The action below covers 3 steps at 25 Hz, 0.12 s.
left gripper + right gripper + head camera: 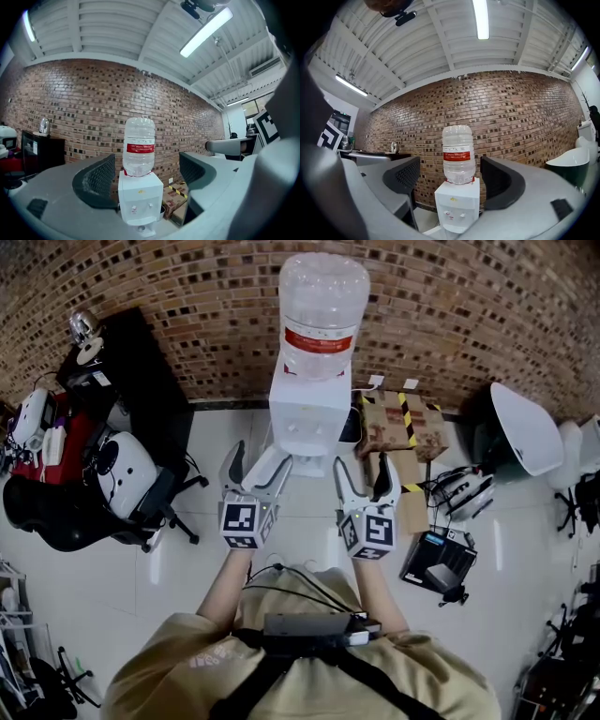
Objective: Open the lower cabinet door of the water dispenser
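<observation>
Shirt (309, 667): tan cloth across the near edge, crossed by black straps that carry a flat dark box (314, 625) at the chest.
Water dispenser (309, 413): white, boxy, smooth plastic; it stands on the floor against the far wall, straight ahead of both tongs and well apart from them. Two small taps sit on its front.
Lower cabinet door: I cannot make it out; in both gripper views the grey gripper bodies cover the dispenser's lower part.
Bottle (322, 315): clear, ribbed, rounded plastic with a red label band, upside down on the dispenser's top.
Left gripper (256, 465): released, its jaws spread wide with nothing between them. The pads (97, 179) are dark with a cross-hatched grip texture, and a marker cube sits behind them.
Right gripper (363, 470): released too, with curved grey jaws apart and empty; it is level with the left one and just to its right.
Cardboard boxes (401, 427): brown, with black-and-yellow striped tape, just right of the dispenser.
Brick wall (187, 287): rough, mottled red-brown bricks across the far side.
Floor (234, 568): glossy white tile.
Black cabinet (131, 362): matte, at far left, with a shiny metal kettle (84, 326) on top.
Office chair (127, 479): white shell on a black wheeled base, at left.
White chair (525, 427): smooth, rounded shell, at far right.
</observation>
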Available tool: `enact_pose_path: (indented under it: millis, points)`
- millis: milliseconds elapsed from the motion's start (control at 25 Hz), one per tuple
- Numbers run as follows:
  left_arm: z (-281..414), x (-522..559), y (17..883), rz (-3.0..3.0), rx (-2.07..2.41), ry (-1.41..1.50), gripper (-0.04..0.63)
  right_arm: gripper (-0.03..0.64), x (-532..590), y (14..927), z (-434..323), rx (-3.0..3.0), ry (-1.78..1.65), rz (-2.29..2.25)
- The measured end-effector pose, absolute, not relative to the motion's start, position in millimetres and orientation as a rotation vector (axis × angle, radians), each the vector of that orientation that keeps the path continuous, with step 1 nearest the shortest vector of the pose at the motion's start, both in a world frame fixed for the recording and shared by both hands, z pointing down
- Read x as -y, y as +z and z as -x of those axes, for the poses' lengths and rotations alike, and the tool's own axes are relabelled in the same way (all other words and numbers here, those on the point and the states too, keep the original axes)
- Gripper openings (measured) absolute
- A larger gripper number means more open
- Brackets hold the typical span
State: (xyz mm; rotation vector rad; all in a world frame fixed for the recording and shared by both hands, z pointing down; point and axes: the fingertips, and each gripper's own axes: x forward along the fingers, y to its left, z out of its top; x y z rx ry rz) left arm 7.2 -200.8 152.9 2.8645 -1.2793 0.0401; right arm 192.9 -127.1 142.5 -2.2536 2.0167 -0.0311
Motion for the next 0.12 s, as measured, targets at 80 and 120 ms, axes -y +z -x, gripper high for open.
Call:
enact_pose_path:
  millis: [80,120]
  points:
    - [-8.4,199.6,157.1,-2.859,1.273,0.051,0.413,0.425,125.4,144.6,-194.2,-2.014,-0.039,2.256]
    - [-9.0,198.9,159.0,-2.857,1.271,0.056,0.413,0.423,124.5,145.6,-195.0,-2.012,-0.044,2.257]
